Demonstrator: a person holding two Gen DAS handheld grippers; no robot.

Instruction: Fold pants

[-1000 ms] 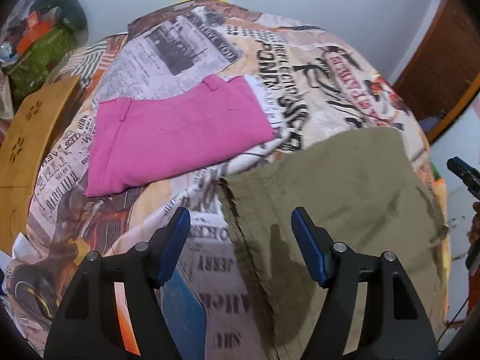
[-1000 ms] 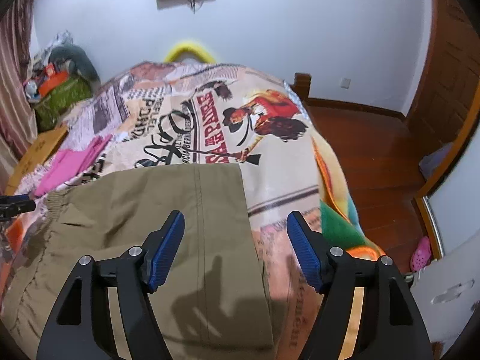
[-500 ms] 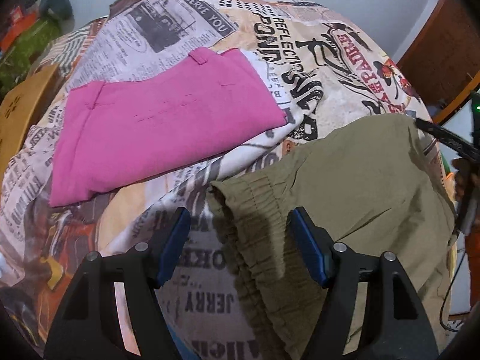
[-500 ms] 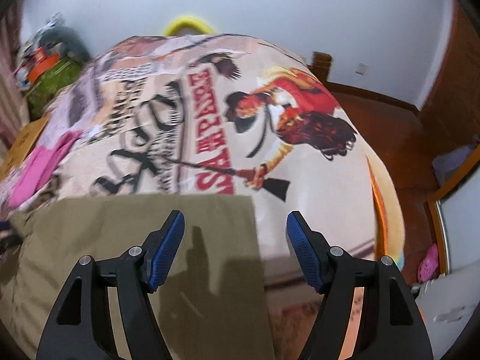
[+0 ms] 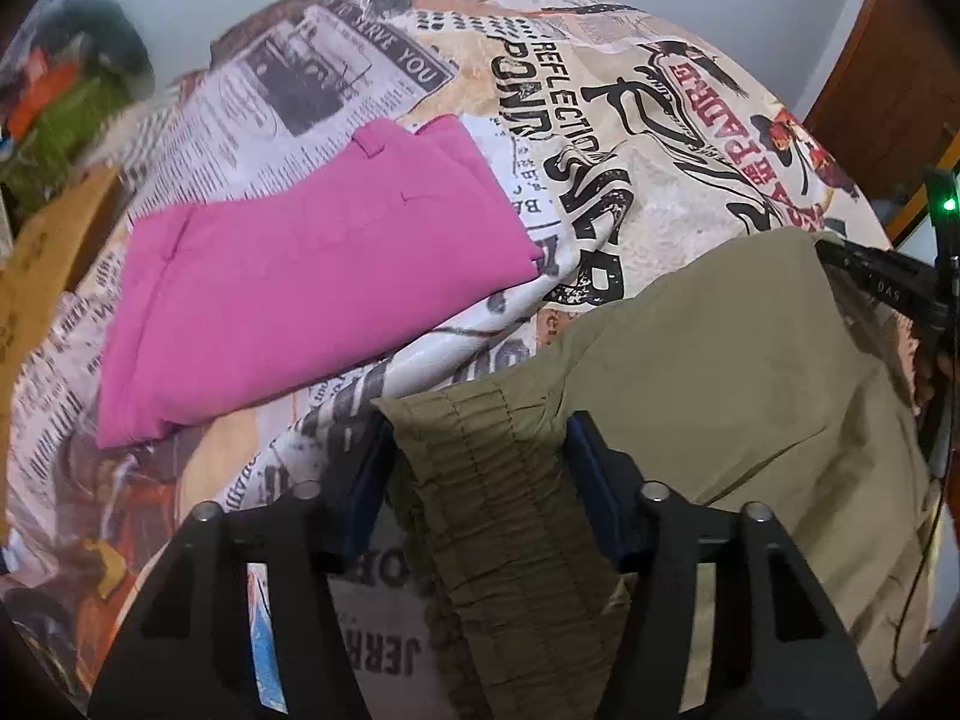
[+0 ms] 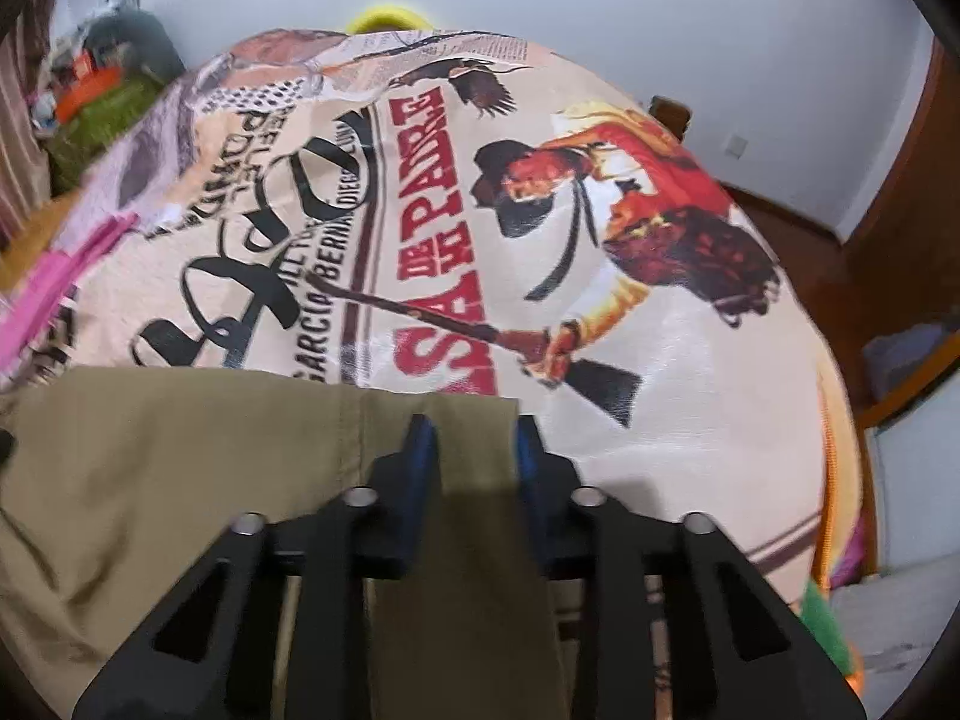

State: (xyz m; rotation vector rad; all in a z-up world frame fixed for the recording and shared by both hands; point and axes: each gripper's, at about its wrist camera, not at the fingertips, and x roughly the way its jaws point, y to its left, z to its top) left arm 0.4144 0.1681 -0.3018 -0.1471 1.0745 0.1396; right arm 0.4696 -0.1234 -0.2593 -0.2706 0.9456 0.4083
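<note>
Khaki pants point(image 5: 720, 372) are being gripped at two corners on a bed, and both sets of jaws have just been closing. In the left wrist view, nearest the lens at six o'clock, the gathered elastic waistband point(image 5: 480, 456) is being squeezed between the blue pads of the left gripper point(image 5: 477, 468); the cloth is bunched and raised there, and the pads are seen pressed against its sides, so it is judged clamped. In the right wrist view the right gripper point(image 6: 474, 450) is being drawn nearly together on the far corner of a leg hem point(image 6: 480, 414), with a narrow strip of khaki pinched between its pads. A second ago both grippers were being held wide apart above flat fabric; the waistband was lying slack and the hem untouched.

Further out, at ten o'clock in the left view, pink pants point(image 5: 300, 282) are lying already folded, well apart from the khaki pair. The printed bedspread point(image 6: 540, 210) is being covered across its near half by the khaki cloth, and the right gripper's black body is visible at three o'clock at the cloth's far edge. Beyond, at twelve o'clock, a pale wall point(image 6: 600, 0) is closing the scene.

With both ends now taken, the fold itself is judged not yet begun; a lift that brings the two ends together is probably called for next, and the thin hem grip could slip.
</note>
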